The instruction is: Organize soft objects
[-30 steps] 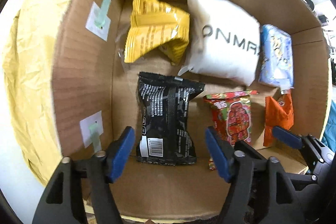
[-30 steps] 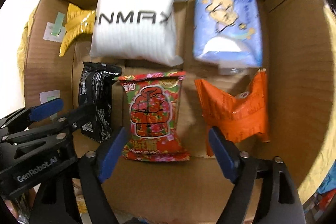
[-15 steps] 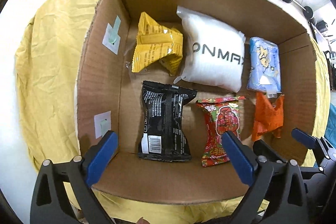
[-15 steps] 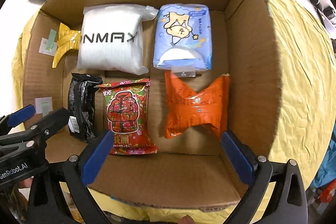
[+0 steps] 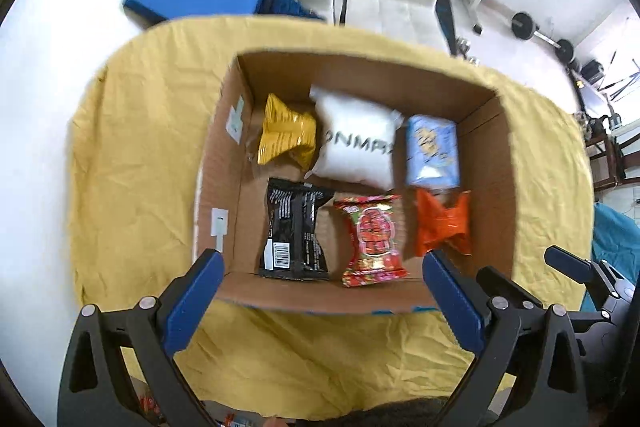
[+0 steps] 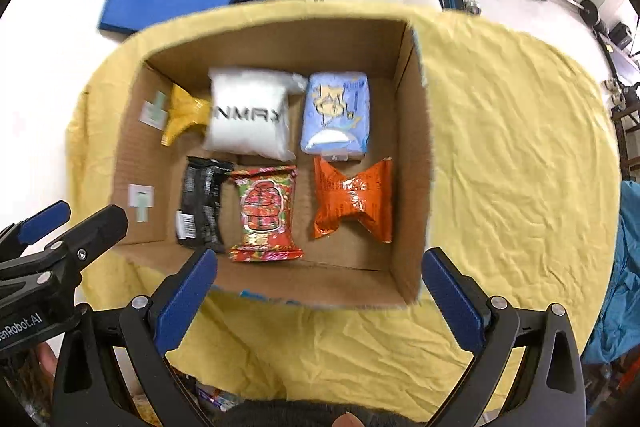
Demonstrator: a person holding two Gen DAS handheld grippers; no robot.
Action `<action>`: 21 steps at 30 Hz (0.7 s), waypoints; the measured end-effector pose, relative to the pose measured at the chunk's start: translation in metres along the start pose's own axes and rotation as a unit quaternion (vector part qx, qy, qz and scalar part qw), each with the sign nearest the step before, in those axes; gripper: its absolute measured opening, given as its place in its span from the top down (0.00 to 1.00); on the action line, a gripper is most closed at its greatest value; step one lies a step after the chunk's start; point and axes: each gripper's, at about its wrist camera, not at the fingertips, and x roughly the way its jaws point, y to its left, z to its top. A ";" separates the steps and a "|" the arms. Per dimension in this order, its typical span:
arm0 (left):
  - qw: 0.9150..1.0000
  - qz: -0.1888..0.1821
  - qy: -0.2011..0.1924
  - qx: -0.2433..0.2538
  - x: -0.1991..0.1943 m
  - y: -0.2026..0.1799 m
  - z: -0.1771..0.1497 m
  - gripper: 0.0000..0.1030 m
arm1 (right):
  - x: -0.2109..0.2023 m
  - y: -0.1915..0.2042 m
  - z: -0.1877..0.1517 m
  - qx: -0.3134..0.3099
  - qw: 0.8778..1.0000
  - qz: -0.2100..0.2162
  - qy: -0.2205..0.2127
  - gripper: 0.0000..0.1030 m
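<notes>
Cardboard box (image 5: pixel 486 195) on yellow cloth (image 5: pixel 140 155), six soft packs inside: yellow pack (image 5: pixel 285 135), white pillow pack (image 5: pixel 358 143), blue pack (image 5: pixel 432 151) behind; black pack (image 5: pixel 295 229), red pack (image 5: pixel 372 237), orange pack (image 5: pixel 442 223) in front. Left gripper (image 5: pixel 322 301) and right gripper (image 6: pixel 318 301) both spread wide, holding nothing, above near box edge

white pouch (image 6: pixel 249 115): lettering partly legible, first character covered by the yellow packet (image 6: pixel 182 113); edges motion-blurred.
black packet (image 6: pixel 202 201): right edge under the red floral packet (image 6: pixel 266 215); print too small to read.
blue tissue pack (image 5: pixel 432 151): artwork smeared by blur.
left gripper (image 6: pixel 44 239): cut by frame edge; label truncated.
</notes>
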 end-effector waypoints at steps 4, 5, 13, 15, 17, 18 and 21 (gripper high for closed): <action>0.999 -0.005 -0.033 0.004 -0.045 -0.005 -0.010 0.01 | -0.044 0.000 -0.011 -0.001 0.999 0.011 -0.030 0.00; 0.999 -0.006 -0.041 0.004 -0.056 -0.006 -0.013 0.01 | -0.054 0.001 -0.015 -0.002 0.999 0.012 -0.037 0.00; 0.995 0.000 -0.101 0.019 -0.125 -0.016 -0.035 0.01 | -0.144 -0.008 -0.045 0.001 0.995 0.011 -0.100 0.00; 0.993 0.008 -0.112 0.023 -0.139 -0.018 -0.041 0.01 | -0.161 -0.008 -0.051 0.000 0.994 0.010 -0.112 0.00; 0.992 0.011 -0.123 0.024 -0.151 -0.020 -0.047 0.01 | -0.174 -0.009 -0.056 -0.002 0.992 0.004 -0.124 0.00; 0.992 0.014 -0.127 0.024 -0.154 -0.021 -0.049 0.01 | -0.183 -0.009 -0.059 -0.006 0.991 -0.001 -0.133 0.00; 0.991 0.011 -0.133 0.021 -0.165 -0.022 -0.055 0.01 | -0.200 -0.011 -0.063 -0.008 0.989 -0.007 -0.147 0.00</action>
